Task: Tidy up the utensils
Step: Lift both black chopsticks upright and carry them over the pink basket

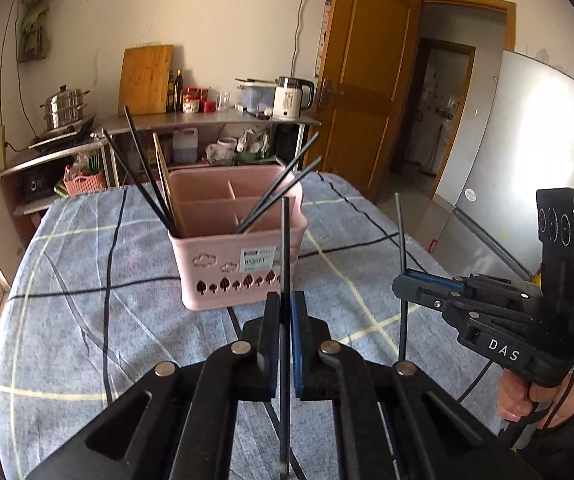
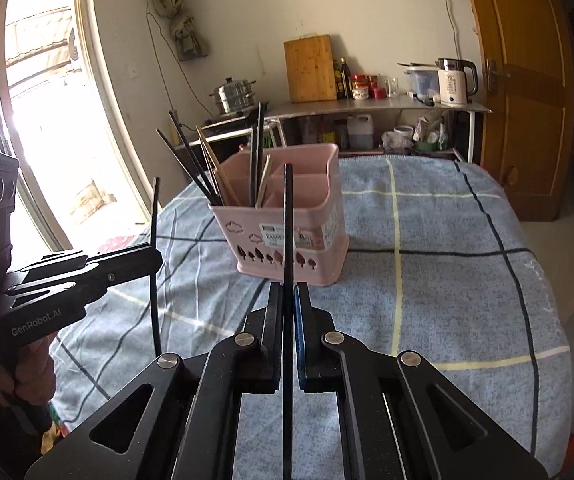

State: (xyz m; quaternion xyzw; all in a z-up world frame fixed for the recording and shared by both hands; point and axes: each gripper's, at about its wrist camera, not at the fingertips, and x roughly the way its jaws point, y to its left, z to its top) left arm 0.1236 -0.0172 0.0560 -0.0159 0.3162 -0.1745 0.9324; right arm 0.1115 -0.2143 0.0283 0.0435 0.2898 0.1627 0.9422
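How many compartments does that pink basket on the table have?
3 visible in the pink basket: one long compartment along the near side holding chopsticks, and two smaller ones behind it, left and right. The walls may hide a further divider.

We note a pale pink utensil basket (image 1: 243,264), its front wall cut with dark tree shapes under outlined clouds, and a white label with black print. Black chopsticks (image 1: 143,172) and tan wooden ones (image 1: 167,184) stand in it. The tablecloth (image 1: 87,320) is blue-grey, checked with black and pale yellow lines. The left gripper (image 1: 286,344) is black with one blue pad, and clamps a black chopstick (image 1: 285,240). The right gripper (image 2: 287,336) is likewise black with a blue pad, on its own black chopstick (image 2: 288,208). We record an orange-brown wooden door (image 1: 363,80), a bamboo cutting board (image 1: 145,80), a white kettle (image 1: 289,98) with black handle, a silver steamer pot (image 1: 65,106).
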